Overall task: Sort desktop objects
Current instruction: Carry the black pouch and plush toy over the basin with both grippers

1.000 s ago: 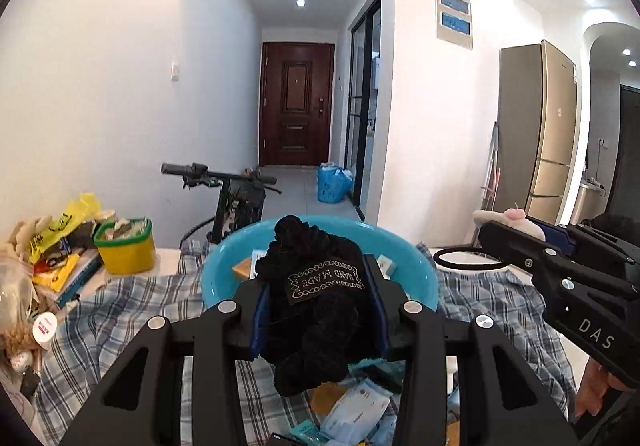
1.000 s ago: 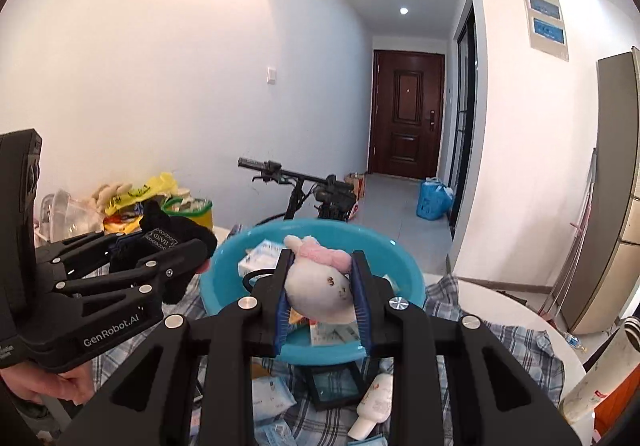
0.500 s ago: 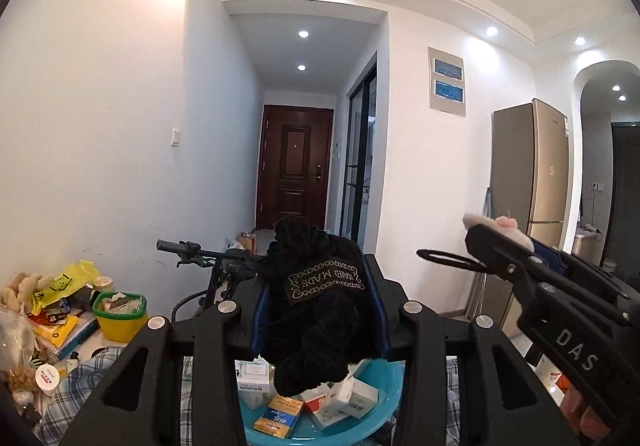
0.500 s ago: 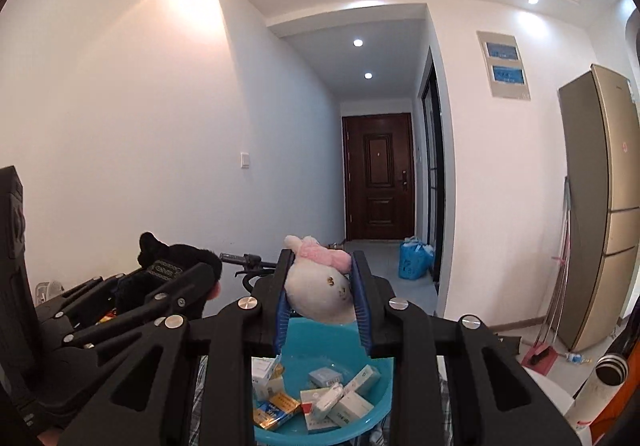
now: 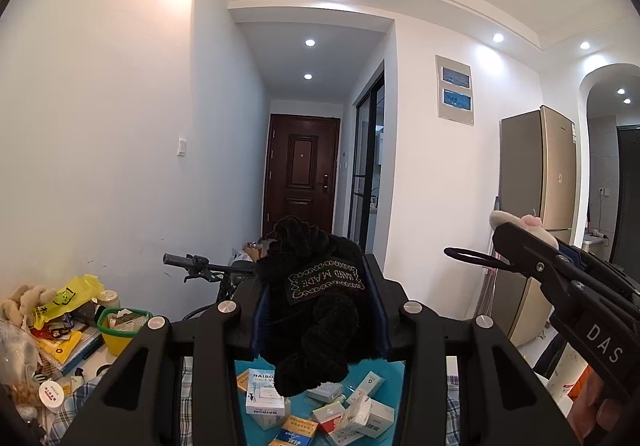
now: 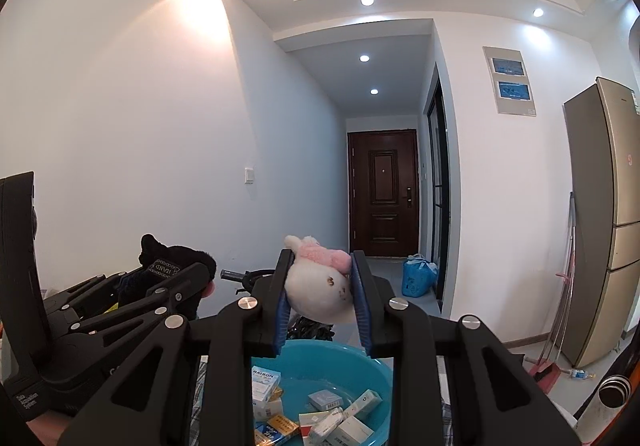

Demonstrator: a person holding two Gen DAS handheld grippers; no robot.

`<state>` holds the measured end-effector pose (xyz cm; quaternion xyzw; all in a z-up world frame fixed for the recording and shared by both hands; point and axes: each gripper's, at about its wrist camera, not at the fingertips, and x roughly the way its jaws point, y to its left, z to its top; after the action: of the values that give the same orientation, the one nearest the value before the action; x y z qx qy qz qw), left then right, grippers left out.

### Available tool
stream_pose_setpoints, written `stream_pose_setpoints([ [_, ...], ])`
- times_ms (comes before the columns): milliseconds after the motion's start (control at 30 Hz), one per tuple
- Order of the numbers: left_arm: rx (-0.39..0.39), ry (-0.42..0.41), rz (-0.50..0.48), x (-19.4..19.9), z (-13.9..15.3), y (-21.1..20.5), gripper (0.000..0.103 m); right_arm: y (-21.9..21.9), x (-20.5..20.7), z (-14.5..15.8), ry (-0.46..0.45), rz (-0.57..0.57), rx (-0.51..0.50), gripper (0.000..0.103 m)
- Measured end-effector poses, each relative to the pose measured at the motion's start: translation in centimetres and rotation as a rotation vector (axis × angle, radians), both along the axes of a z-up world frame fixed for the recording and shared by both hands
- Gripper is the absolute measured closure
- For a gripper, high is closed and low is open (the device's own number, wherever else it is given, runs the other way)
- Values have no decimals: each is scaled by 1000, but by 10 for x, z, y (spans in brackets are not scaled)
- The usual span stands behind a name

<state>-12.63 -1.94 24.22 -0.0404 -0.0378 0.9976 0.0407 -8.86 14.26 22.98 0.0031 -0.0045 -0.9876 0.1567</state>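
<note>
My left gripper (image 5: 318,306) is shut on a black knitted toy (image 5: 312,310) with a "HAND MADE" label, held high above a blue basin (image 5: 396,370). My right gripper (image 6: 322,298) is shut on a white plush toy with a pink bow (image 6: 320,286), also above the blue basin (image 6: 372,366). Several small boxes (image 6: 332,418) lie inside the basin. In the left wrist view the right gripper (image 5: 516,242) shows at the right with the plush (image 5: 516,220) peeking over it. The left gripper (image 6: 176,278) and black toy (image 6: 168,258) show at the left of the right wrist view.
The table has a checked cloth (image 5: 76,402). A green and yellow tub (image 5: 120,330), books and a yellow bag (image 5: 64,302) crowd its left end. A bicycle handlebar (image 5: 188,262) stands behind the table, a fridge (image 5: 536,214) at the right, a hallway door (image 6: 384,190) beyond.
Both grippers have risen with their toys still clamped and tilted up to level, so the basin and table have dropped to the bottom of both views and more ceiling shows.
</note>
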Motion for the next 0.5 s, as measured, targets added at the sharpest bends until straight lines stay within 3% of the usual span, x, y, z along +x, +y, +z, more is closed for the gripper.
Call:
stream_pose_setpoints([
  [300, 39, 12, -31, -33, 8, -1, 60, 11, -29, 0, -10, -32, -8, 77],
  [400, 93, -3, -60, -47, 3, -7, 60, 9, -39, -11, -20, -33, 4, 77],
  [500, 84, -10, -46, -55, -10, -4, 60, 10, -49, -23, -60, -28, 0, 77],
])
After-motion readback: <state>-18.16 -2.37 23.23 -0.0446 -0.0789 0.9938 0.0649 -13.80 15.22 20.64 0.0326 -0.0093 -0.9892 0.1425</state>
